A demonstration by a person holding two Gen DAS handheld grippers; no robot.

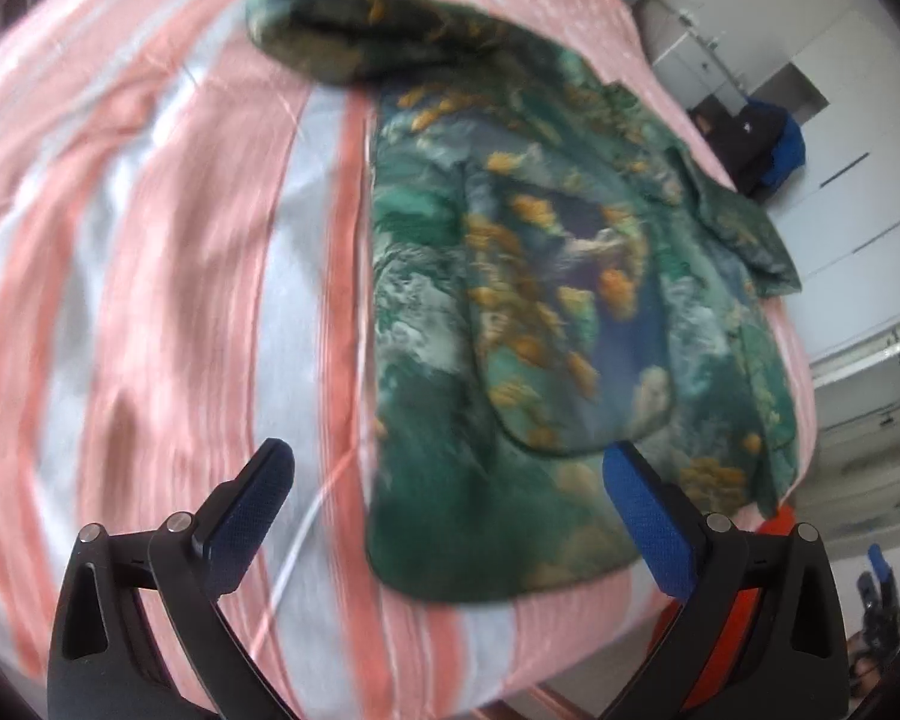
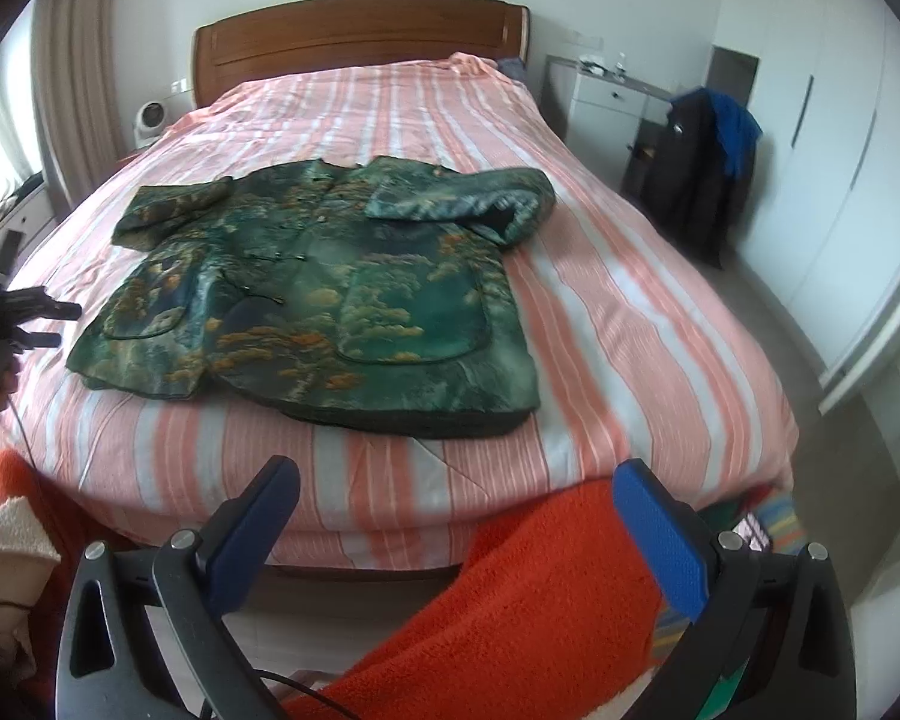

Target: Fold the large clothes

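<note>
A home bedroom — striped bed, wooden headboard, wardrobe.

- Jacket: dark green, with teal, pale grey-white and orange-yellow patches in a landscape-like print.
- Bedcover: salmon-pink and pale grey-white stripes.
- Headboard: reddish-brown wood.
- Left gripper: black frame, blue pads.
- Right gripper: black frame, blue pads.
- Towel: bright orange-red, fuzzy.
- Hanging clothes: black, with one blue piece.
- Wardrobe: white.
- Nightstand: white.
</note>
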